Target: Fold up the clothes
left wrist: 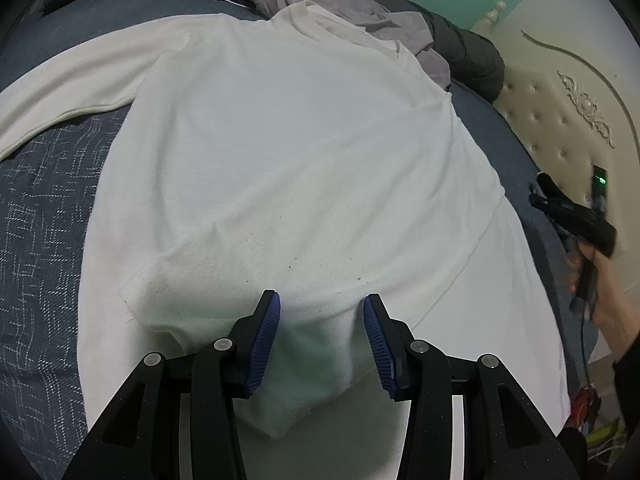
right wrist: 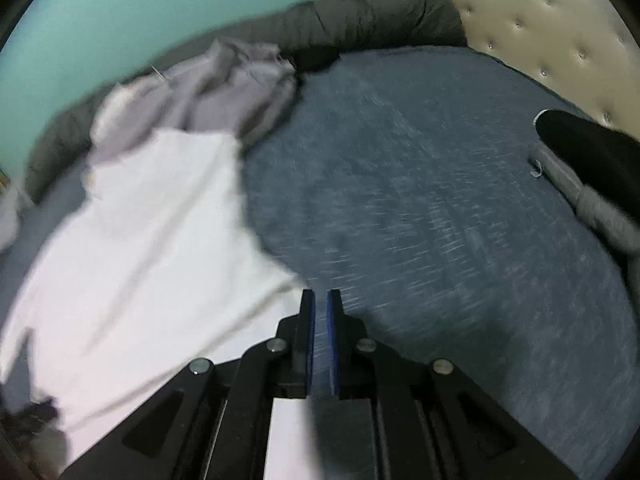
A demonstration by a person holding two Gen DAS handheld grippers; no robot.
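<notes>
Shirt position, relative to left claw [left wrist: 321, 296]?

Directly ahead. White shirt [left wrist: 280, 140] spread flat on bed [left wrist: 40, 220], long axis running straight away from left claw: hem end nearest, collar [left wrist: 304, 10] farthest, up against heap of grey clothes [left wrist: 352, 4].

Sleeves?

One sleeve [left wrist: 60, 92] stretched out far to the left across the bedspread. Other side apparently folded in already, judging by the straight edge along the right.

Grip on the left?

About half open, blue pads either side of a thick bunch of white fabric at the near end. Looks pinched rather than loose, though hard to be certain. Pitched steeply down toward the bed.

And right claw [right wrist: 321, 300]?

Closed to a thin slit, nothing between the pads. Hanging over bare blue bedspread, shirt edge just to its left, not touching. View blurred.

Nearer hand for the next fold?

Left, clearly, already on the cloth. Probably a lift of that near end forward along the long axis toward the collar. Right claw to come back in for the other corner.
</notes>
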